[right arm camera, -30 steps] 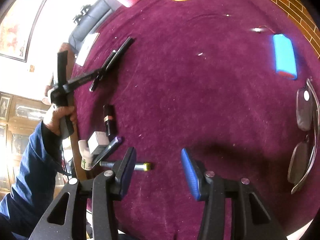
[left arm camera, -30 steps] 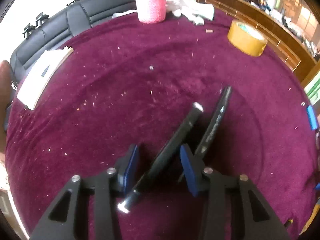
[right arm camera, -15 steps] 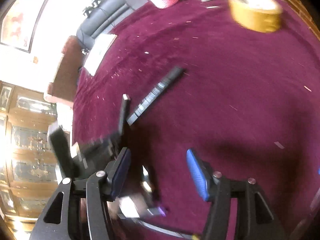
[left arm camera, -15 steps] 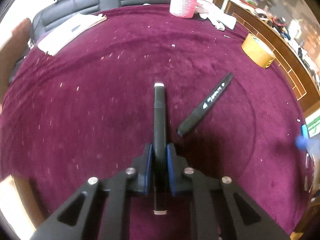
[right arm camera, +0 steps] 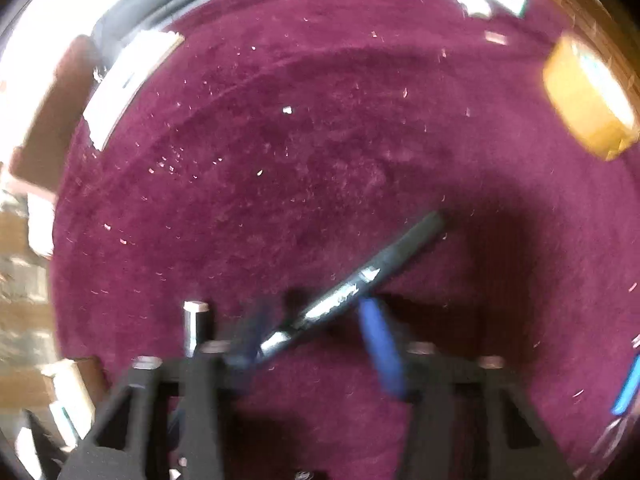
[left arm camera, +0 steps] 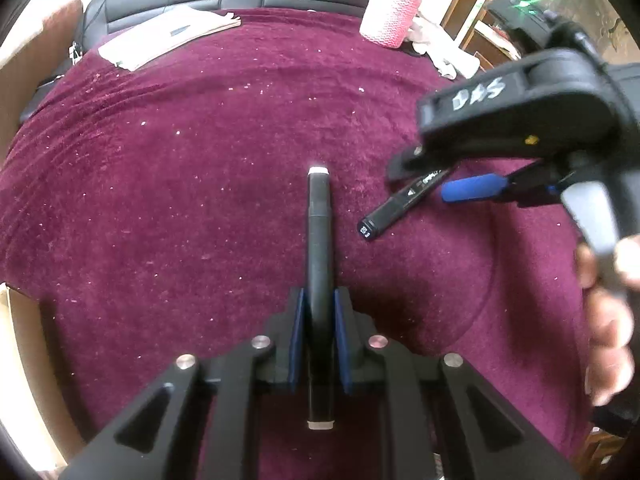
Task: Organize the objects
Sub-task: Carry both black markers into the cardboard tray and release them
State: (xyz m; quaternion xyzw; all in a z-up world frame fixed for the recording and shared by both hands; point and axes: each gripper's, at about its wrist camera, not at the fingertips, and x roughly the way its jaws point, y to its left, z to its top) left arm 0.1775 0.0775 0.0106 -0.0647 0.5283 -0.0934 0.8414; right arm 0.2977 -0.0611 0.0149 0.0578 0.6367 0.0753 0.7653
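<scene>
A: Change since a second ago? 
B: The left gripper [left arm camera: 320,344], then apart around the black marker [left arm camera: 319,256], is now clamped on it. The right gripper [right arm camera: 320,332] has moved over the second marker [right arm camera: 372,276] beside it; jaws closing, marker between them, not gripped.

A: Surroundings? 
B: Pink yarn cone [left arm camera: 392,16] beyond the markers, tape roll [right arm camera: 588,108] to their right, on maroon cloth [left arm camera: 180,200].

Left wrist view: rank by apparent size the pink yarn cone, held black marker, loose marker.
1. Held black marker, longest, though nearest the camera.
2. Pink yarn cone and loose marker: too alike; the marker is partly hidden.
</scene>
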